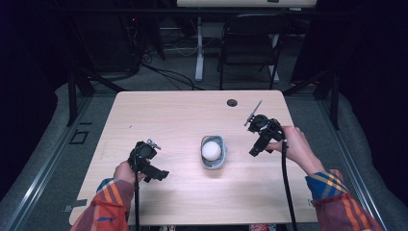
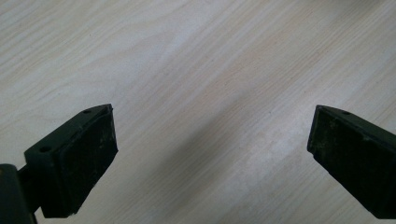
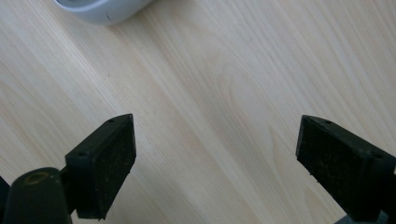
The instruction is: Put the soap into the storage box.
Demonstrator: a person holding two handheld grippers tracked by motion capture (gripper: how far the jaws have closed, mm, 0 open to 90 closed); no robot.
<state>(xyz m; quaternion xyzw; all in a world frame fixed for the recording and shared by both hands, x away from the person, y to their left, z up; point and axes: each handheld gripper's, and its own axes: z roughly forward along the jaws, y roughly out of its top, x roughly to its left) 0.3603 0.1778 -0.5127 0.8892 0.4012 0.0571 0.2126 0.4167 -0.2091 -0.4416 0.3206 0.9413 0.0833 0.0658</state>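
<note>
Both tongs flank cup (image 1: 213,153) holding white ball (image 1: 211,150), apart, untouched.

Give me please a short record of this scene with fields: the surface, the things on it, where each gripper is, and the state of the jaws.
surface: light wooden table
object: white ball inside a small grey container, near the table's middle
left gripper: left of the container, apart from it, jaws open, nothing between them
right gripper: right of the container, apart from it, jaws open, nothing between them
background: dark chair beyond the table
</note>
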